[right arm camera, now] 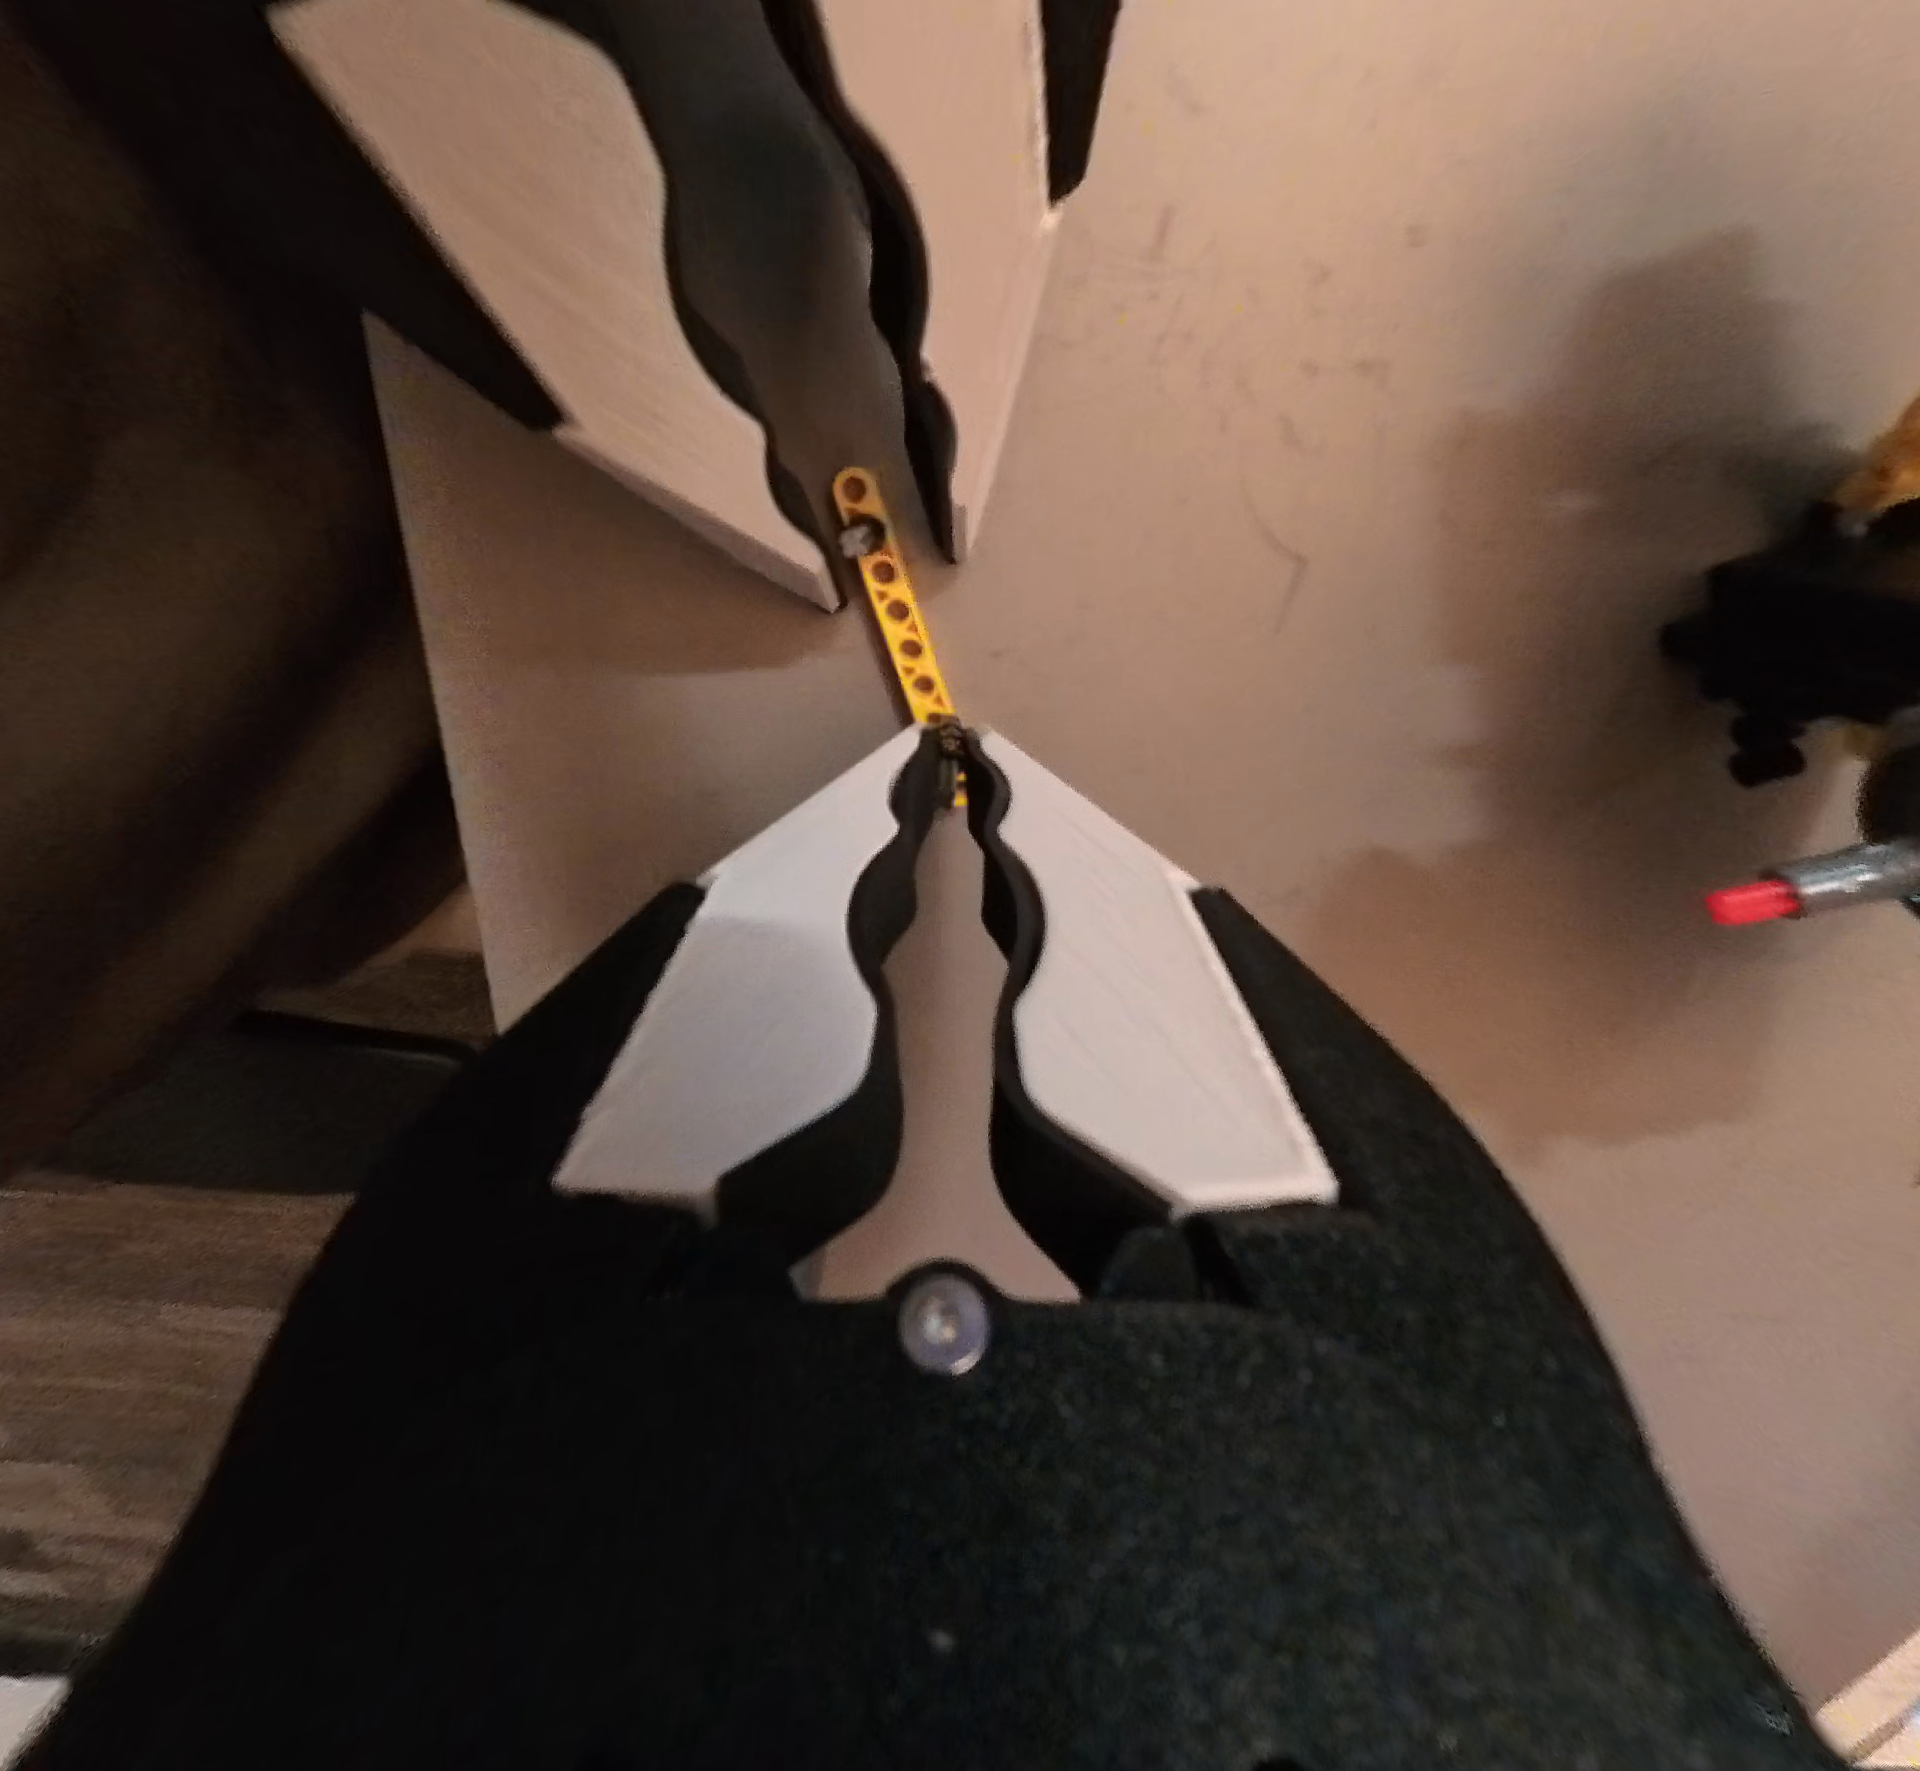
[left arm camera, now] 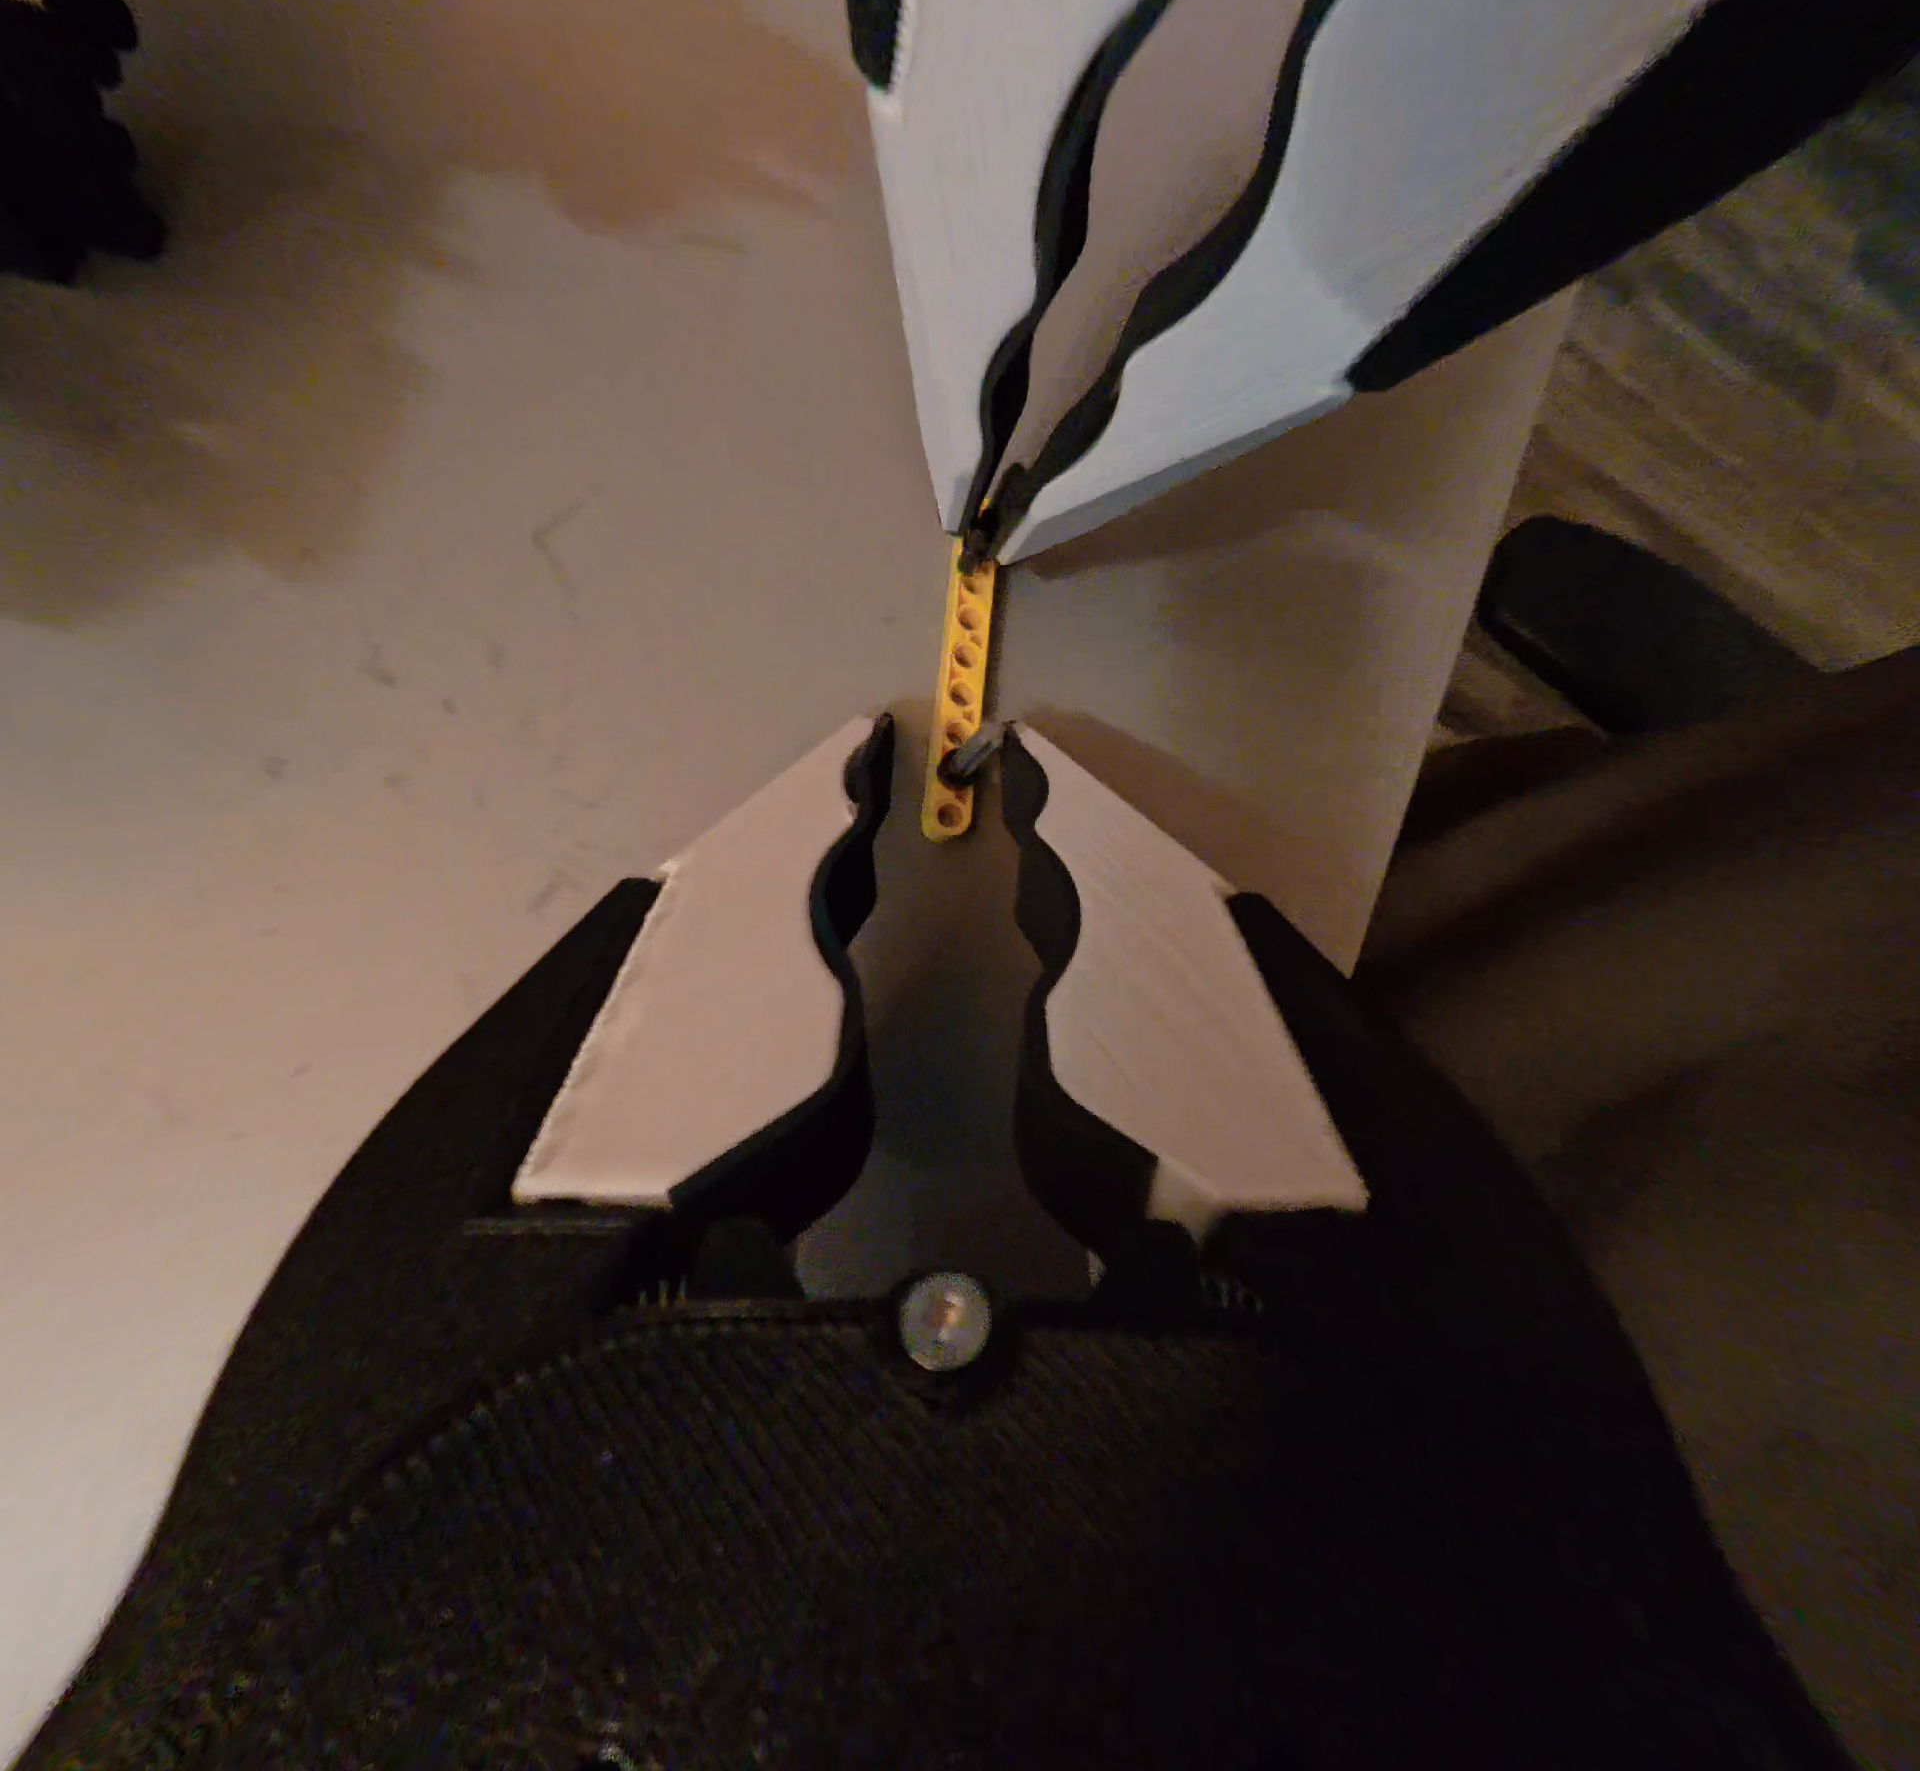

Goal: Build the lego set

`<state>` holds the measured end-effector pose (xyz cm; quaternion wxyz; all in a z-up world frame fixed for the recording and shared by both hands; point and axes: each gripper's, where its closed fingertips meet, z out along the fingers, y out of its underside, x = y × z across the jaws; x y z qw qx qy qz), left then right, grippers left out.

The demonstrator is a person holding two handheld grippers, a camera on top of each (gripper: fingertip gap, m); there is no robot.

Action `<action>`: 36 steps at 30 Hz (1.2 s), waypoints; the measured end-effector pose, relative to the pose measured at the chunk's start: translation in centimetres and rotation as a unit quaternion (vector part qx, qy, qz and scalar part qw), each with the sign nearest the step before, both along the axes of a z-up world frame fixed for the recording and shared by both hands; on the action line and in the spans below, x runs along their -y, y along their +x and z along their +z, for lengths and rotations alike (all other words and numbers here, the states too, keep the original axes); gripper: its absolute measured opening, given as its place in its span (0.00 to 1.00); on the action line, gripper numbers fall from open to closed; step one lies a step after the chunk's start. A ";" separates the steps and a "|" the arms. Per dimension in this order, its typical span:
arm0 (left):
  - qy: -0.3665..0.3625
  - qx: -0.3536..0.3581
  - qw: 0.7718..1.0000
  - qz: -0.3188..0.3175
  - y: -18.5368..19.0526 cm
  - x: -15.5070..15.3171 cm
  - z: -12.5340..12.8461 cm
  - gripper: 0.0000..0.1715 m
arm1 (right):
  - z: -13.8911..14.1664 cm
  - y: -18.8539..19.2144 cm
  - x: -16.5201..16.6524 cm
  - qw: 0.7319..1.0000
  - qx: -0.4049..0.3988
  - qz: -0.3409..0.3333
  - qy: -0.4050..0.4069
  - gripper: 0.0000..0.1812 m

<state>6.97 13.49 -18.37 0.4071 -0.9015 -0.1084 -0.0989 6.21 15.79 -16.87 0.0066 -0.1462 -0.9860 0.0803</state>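
Above the pale tabletop, my right gripper pinches a yellow perforated beam; my left gripper stands narrowly parted around its grey pin.

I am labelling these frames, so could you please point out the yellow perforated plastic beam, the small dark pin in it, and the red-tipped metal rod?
yellow perforated plastic beam [left arm camera: 961, 672]: left wrist view, mid-length.
small dark pin [left arm camera: 971, 753]: left wrist view, its shaft.
red-tipped metal rod [right arm camera: 1756, 902]: right wrist view, red tip.

Yellow beam's end hidden inside right claw; dark clump edge-cropped.
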 end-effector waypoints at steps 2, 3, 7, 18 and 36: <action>0.005 0.019 1.000 -0.006 0.2 0.0 0.1 0.11 | -0.4 0.1 -0.2 1.000 -0.002 0.005 0.006 0.02; 0.005 0.022 1.000 -0.008 0.2 0.0 0.1 0.11 | -0.4 0.1 -0.3 1.000 -0.005 0.008 0.010 0.02; 0.002 0.012 1.000 -0.008 0.1 -0.1 0.0 0.08 | -0.4 0.2 -0.4 1.000 -0.008 0.014 0.023 0.02; 0.000 0.015 1.000 -0.015 0.3 -0.1 0.0 0.03 | -0.5 0.3 -0.2 1.000 -0.003 0.003 0.013 0.02; -0.006 -0.030 0.999 -0.015 0.3 -0.1 -0.1 0.03 | -0.7 0.6 -0.3 0.998 0.021 -0.052 0.002 0.02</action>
